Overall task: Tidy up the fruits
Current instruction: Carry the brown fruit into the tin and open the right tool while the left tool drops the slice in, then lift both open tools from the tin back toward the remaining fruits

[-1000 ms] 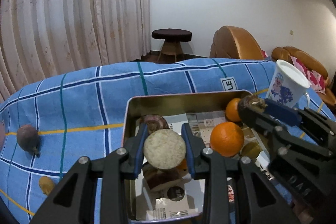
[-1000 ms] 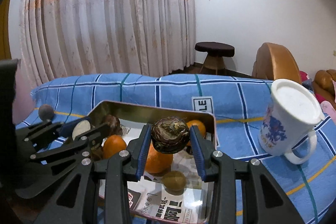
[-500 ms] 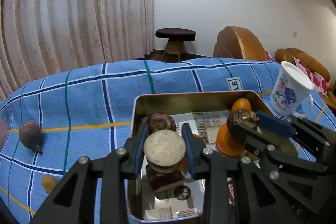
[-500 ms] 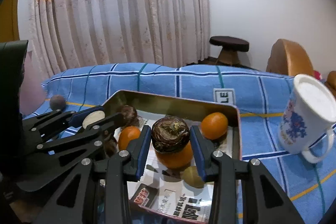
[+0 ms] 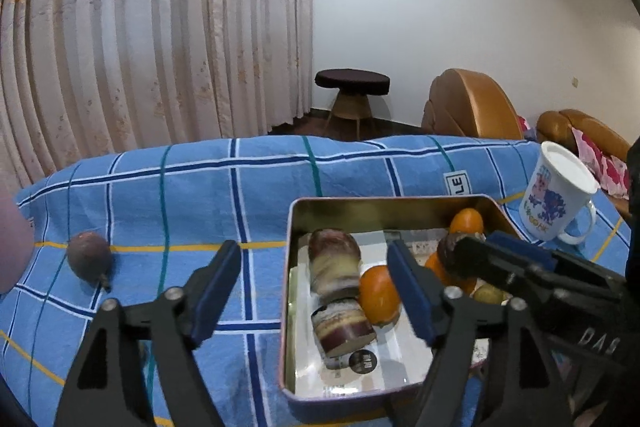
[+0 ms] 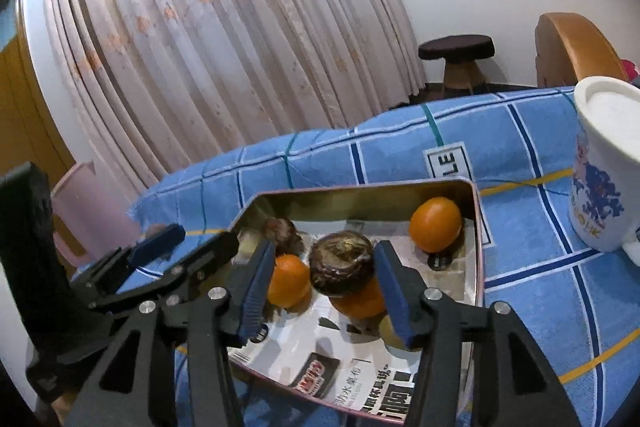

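Now left gripper [image 5: 314, 281] jaws wide, cane pieces [image 5: 334, 267] lengthwise in tin [image 5: 384, 201]

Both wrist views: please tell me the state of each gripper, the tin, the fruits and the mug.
left gripper: open, empty
right gripper: open around dark round fruit, over the tin
metal tin: lidless, paper-lined, holding fruit
sugarcane pieces: lying in tin
oranges: lying in tin
purple fruit: outside tin, on blue cloth
mug: upright
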`<action>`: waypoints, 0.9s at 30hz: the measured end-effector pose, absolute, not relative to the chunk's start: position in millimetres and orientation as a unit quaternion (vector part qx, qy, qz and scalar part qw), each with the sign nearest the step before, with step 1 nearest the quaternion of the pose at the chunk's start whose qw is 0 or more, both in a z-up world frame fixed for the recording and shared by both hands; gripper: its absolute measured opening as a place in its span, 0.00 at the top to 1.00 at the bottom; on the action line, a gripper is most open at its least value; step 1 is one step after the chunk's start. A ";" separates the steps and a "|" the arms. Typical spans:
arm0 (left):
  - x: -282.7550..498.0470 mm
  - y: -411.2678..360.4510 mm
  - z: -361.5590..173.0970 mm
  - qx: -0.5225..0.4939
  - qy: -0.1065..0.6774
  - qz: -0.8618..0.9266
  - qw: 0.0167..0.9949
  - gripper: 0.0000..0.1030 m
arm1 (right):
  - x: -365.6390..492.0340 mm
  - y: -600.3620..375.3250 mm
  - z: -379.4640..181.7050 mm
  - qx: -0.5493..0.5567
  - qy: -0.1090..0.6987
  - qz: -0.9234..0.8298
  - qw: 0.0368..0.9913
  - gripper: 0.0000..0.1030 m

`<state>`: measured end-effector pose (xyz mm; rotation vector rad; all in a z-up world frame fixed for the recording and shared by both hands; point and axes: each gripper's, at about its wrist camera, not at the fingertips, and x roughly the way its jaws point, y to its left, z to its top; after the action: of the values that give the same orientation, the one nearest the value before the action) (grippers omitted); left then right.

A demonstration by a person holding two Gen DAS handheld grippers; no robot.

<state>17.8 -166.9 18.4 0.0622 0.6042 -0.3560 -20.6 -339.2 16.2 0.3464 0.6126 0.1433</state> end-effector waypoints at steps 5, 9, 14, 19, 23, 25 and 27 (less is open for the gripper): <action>8.8 -151.5 26.0 0.006 0.280 -0.172 0.944 0.00 | -31.5 -343.7 27.9 0.196 0.253 0.077 0.944 0.18; -2.0 -153.1 30.6 0.038 0.256 -0.154 0.954 0.00 | -34.2 -341.3 32.5 0.201 0.240 0.085 0.946 0.18; -4.4 -136.8 28.9 0.036 0.240 -0.120 0.963 0.00 | -44.8 -330.8 41.4 0.155 0.211 0.039 0.964 0.18; -4.6 -114.6 23.3 0.044 0.234 -0.084 0.968 0.00 | -59.4 -314.7 47.5 0.079 0.172 -0.022 0.982 0.18; -3.7 -99.3 17.0 0.044 0.235 -0.069 0.968 0.00 | -59.3 -309.4 43.8 0.056 0.173 -0.057 0.982 0.18; -4.5 -95.2 14.4 0.047 0.236 -0.063 0.969 0.00 | -58.6 -310.1 42.5 0.054 0.174 -0.068 0.981 0.18; -5.0 -92.5 11.4 0.050 0.240 -0.062 0.968 0.00 | -58.7 -306.8 41.2 0.042 0.171 -0.088 0.980 0.18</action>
<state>-5.0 -92.5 11.4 0.1013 0.4850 -0.1261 -58.7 -306.8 41.2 0.0848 0.3444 -0.1777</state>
